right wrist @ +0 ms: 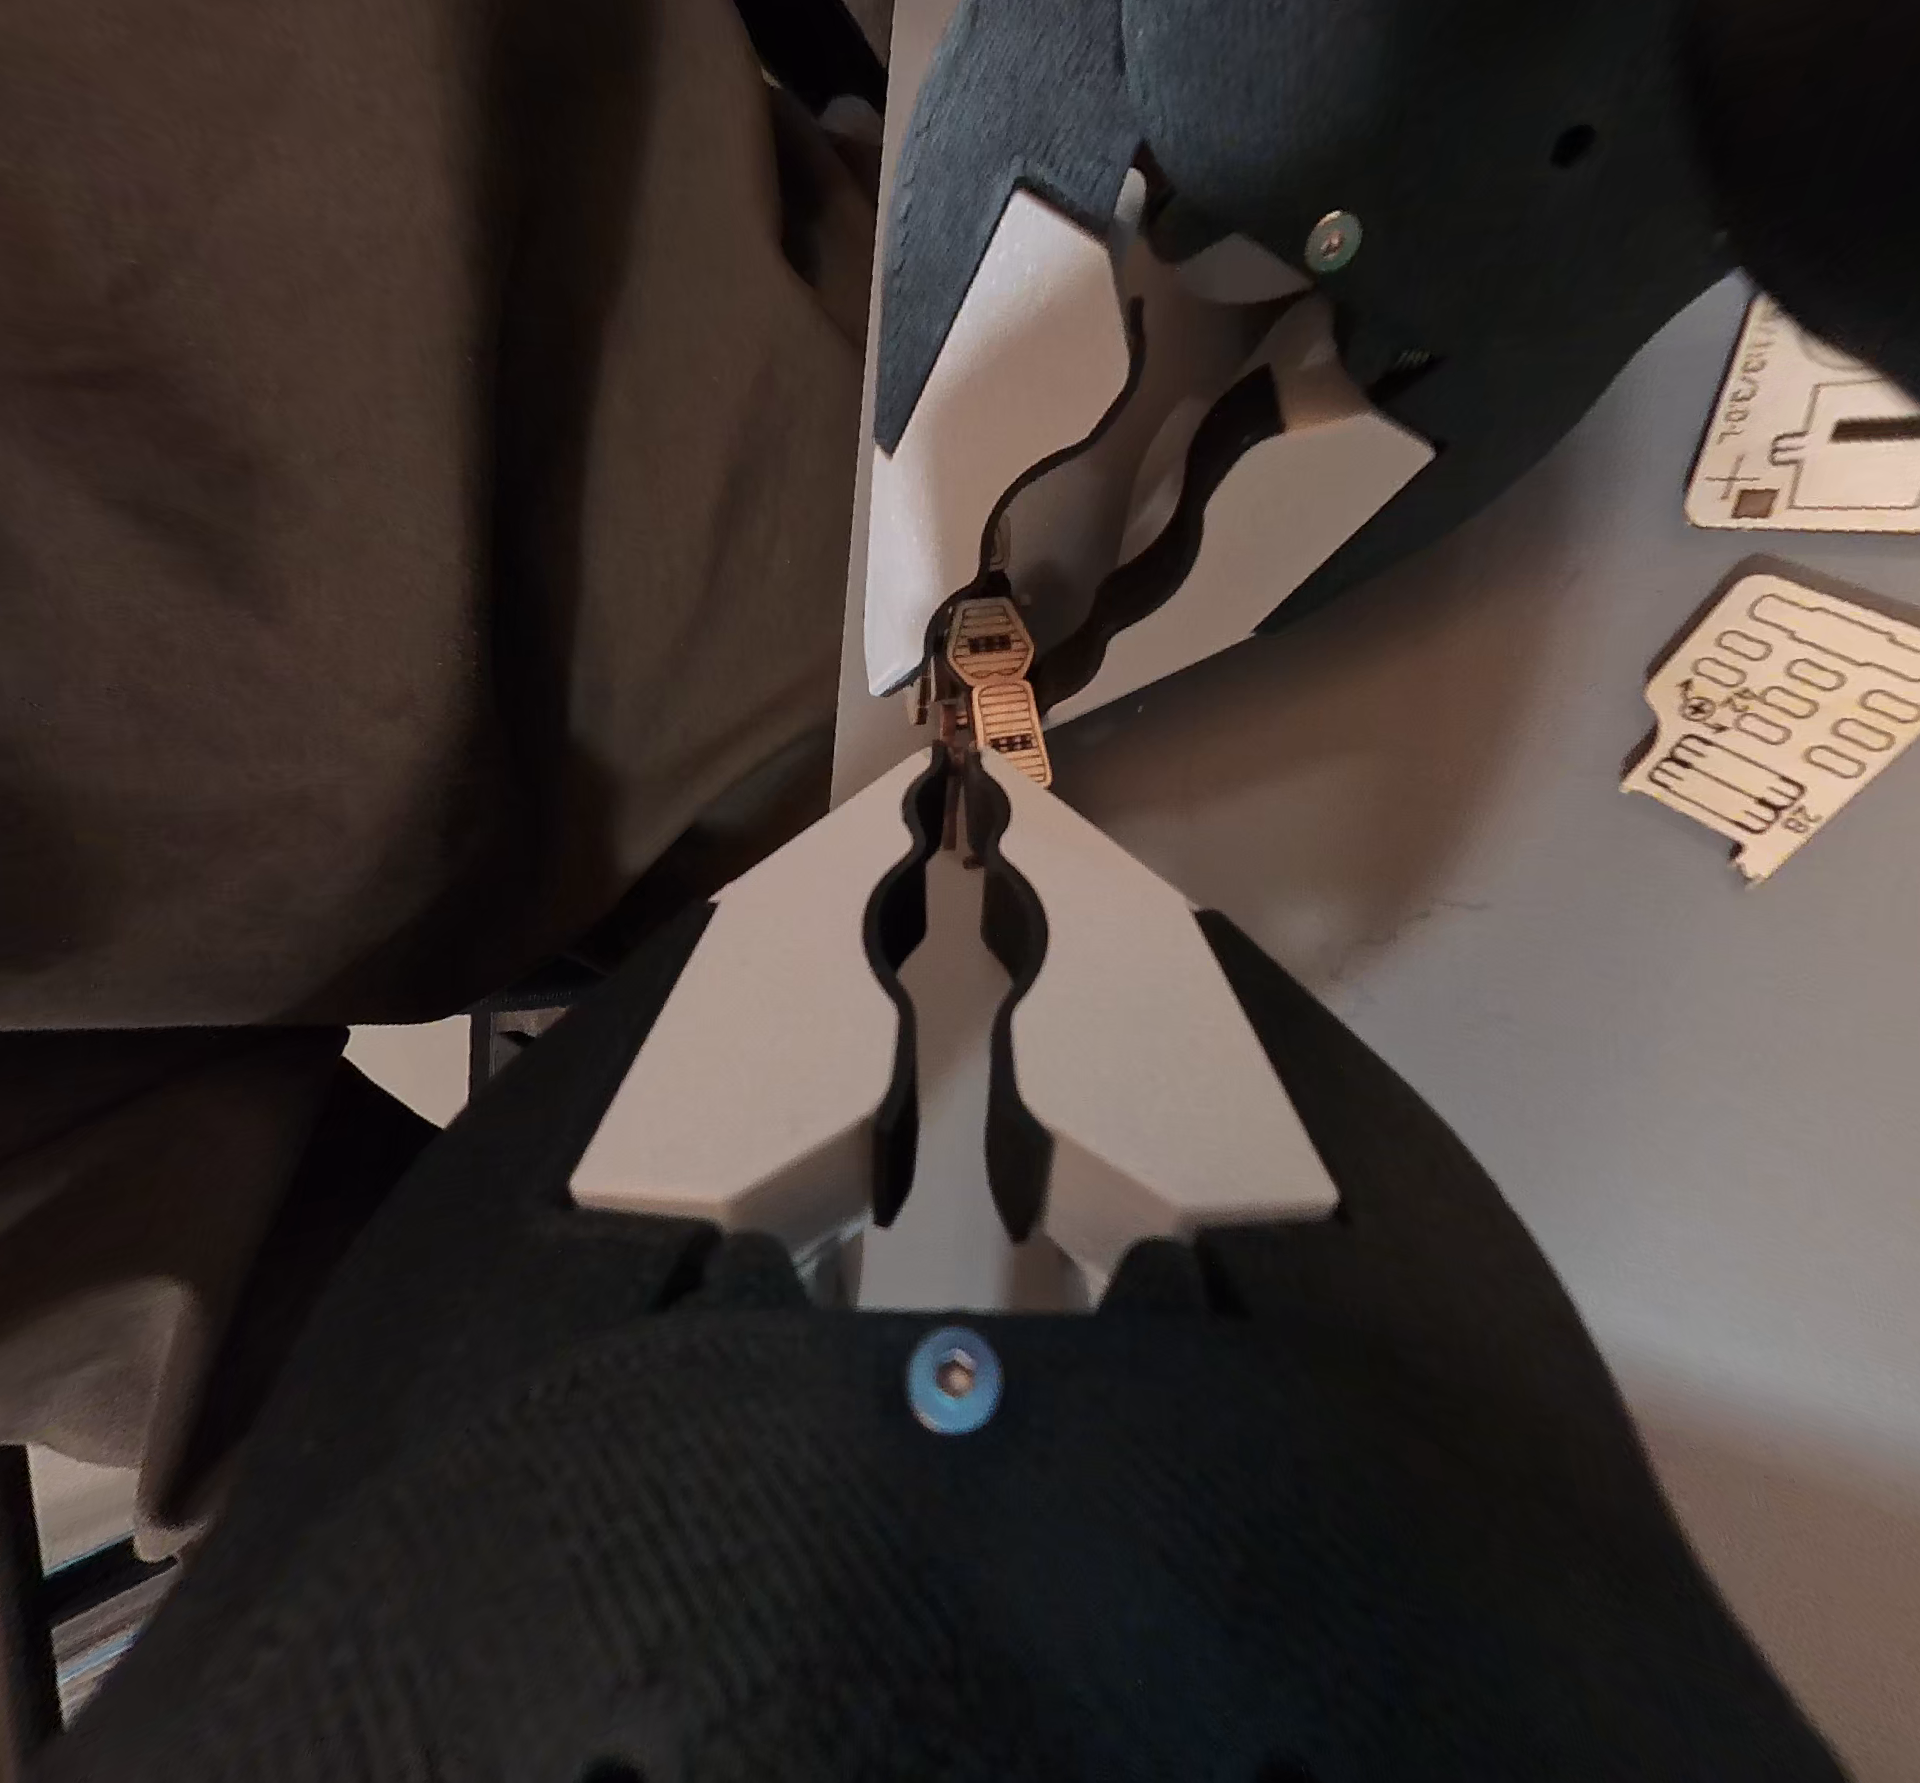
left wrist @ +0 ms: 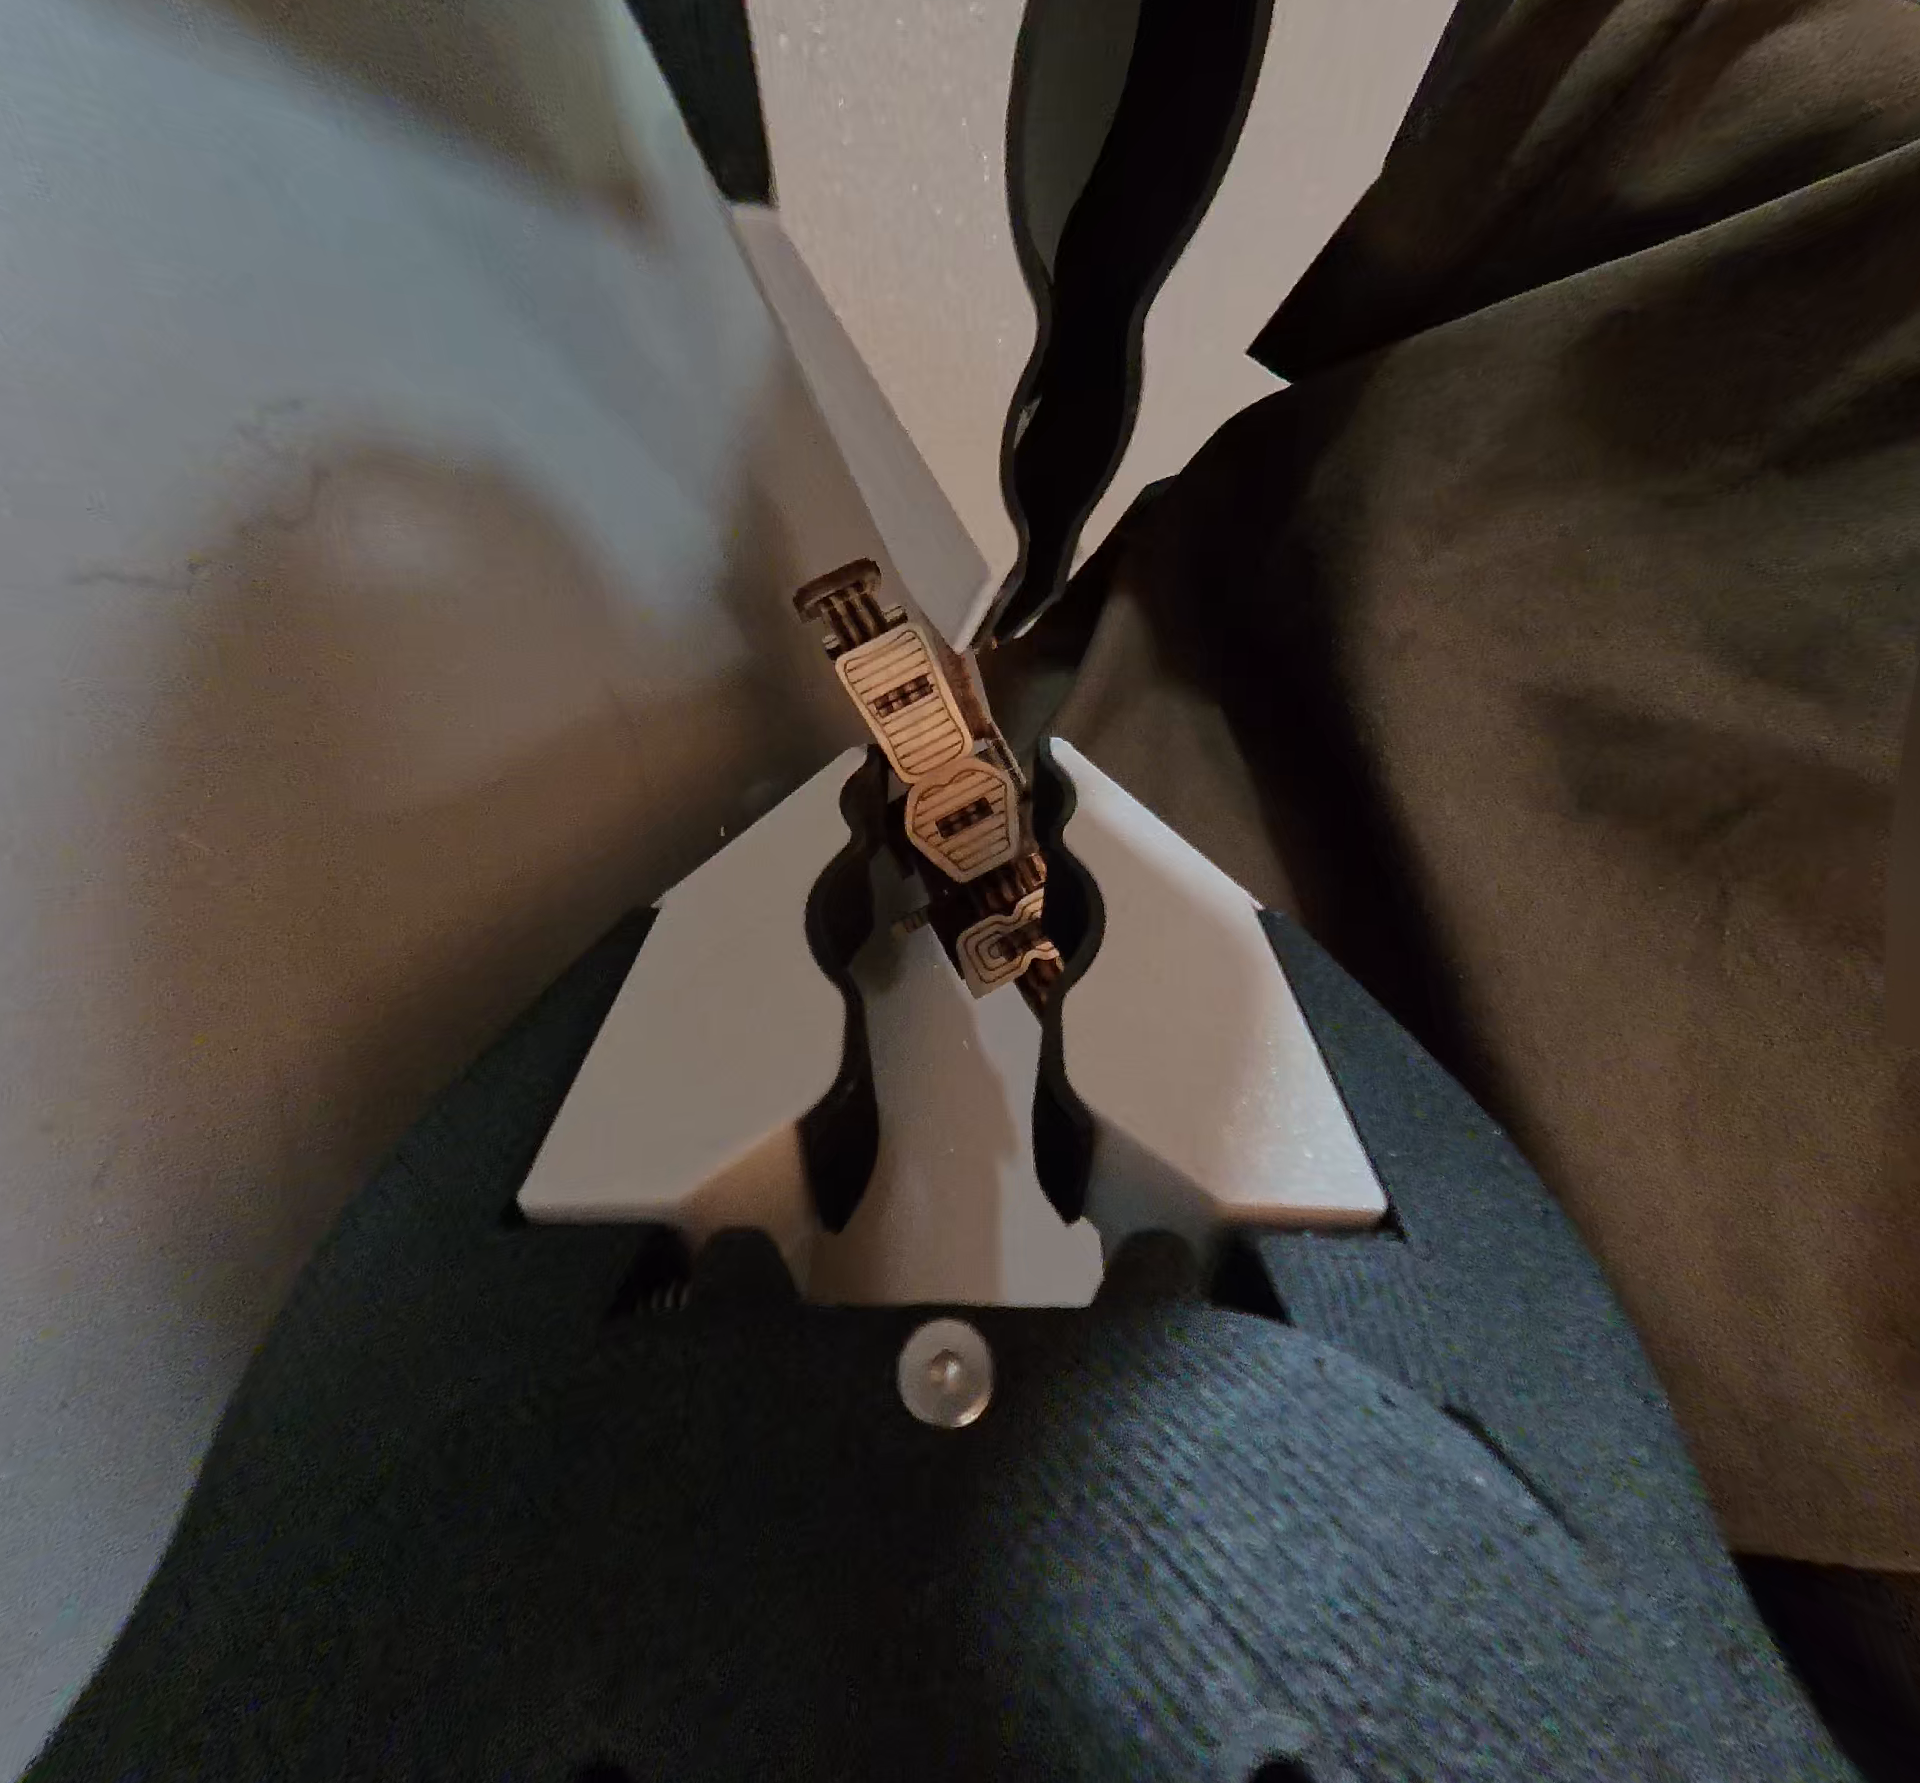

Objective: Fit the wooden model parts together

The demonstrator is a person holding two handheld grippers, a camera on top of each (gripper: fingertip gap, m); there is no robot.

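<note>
A small laser-cut wooden model (left wrist: 961, 824) with engraved light panels sits between the jaws of my left gripper (left wrist: 956, 757), which is shut on its lower half. Its upper panel (left wrist: 902, 707) sticks out past the fingertips. My right gripper (left wrist: 982, 637) comes in from above, tips touching the model's top right edge. In the right wrist view my right gripper (right wrist: 956, 762) is shut on a thin dark wooden part (right wrist: 958, 803) that joins the model (right wrist: 995, 658). The left gripper (right wrist: 982, 668) holds the model from the upper right. The two grippers stand tip to tip.
Two flat wooden sheets with cut outlines (right wrist: 1787, 725) (right wrist: 1829, 445) lie on the grey table (right wrist: 1455, 1058) to the right. A person's olive-brown clothing (right wrist: 364, 383) fills the left of the right wrist view and shows on the right in the left wrist view (left wrist: 1558, 694). Left and right tips are no more than a few centimetres apart.
</note>
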